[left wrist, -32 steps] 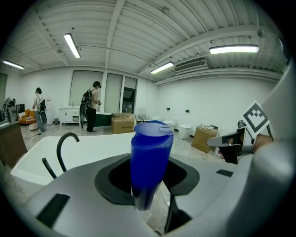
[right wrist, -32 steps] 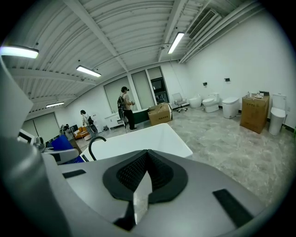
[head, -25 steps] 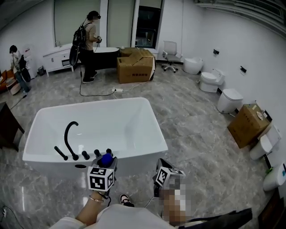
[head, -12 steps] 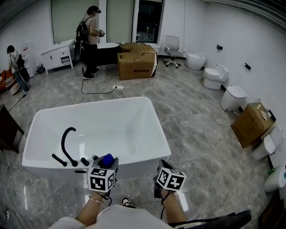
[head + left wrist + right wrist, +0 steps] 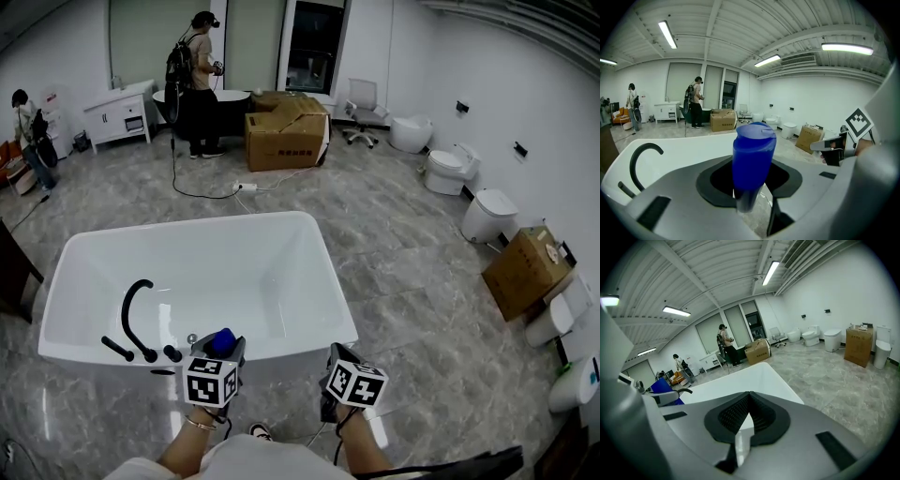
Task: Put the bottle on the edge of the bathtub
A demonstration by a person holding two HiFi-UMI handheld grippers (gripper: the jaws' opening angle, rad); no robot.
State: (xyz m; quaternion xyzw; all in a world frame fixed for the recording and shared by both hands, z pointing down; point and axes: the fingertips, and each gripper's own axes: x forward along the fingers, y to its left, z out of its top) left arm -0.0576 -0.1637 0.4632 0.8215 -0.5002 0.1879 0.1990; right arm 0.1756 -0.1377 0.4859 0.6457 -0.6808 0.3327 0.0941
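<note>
Head view, lower centre: blue bottle (image 5: 222, 341) carried in left gripper (image 5: 219, 352), poised at near rim of white bathtub (image 5: 300, 341), just right of black faucet (image 5: 134, 314) and its knobs (image 5: 172, 353). Hard to say from here whether directly over rim or just short of it.

Left gripper view: clamped on bottle's lower body, one pad pressing each side, base poking out below, upper body and cap standing clear above. Probably gripped low and kept upright so that base faces down and can meet the narrow ledge flat, ready to stand alone once released. Aimed forward and somewhat downward toward rim, which suits lowering rather than tipping.

Long axis close to vertical, set crosswise to line of jaws. Cap end up, toward top of frame, with flip-lid tab showing at upper right of cap; base end down, toward bottom of frame. No marked lean either way.

Right gripper view: right gripper (image 5: 744, 420) clenched on nothing, ribbed pads touching, tub's white rim visible beyond. Held at lower right of centre in head view, beside left gripper yet apart from bottle. Apparently idle, parked clear for a one-handed placement.
</note>
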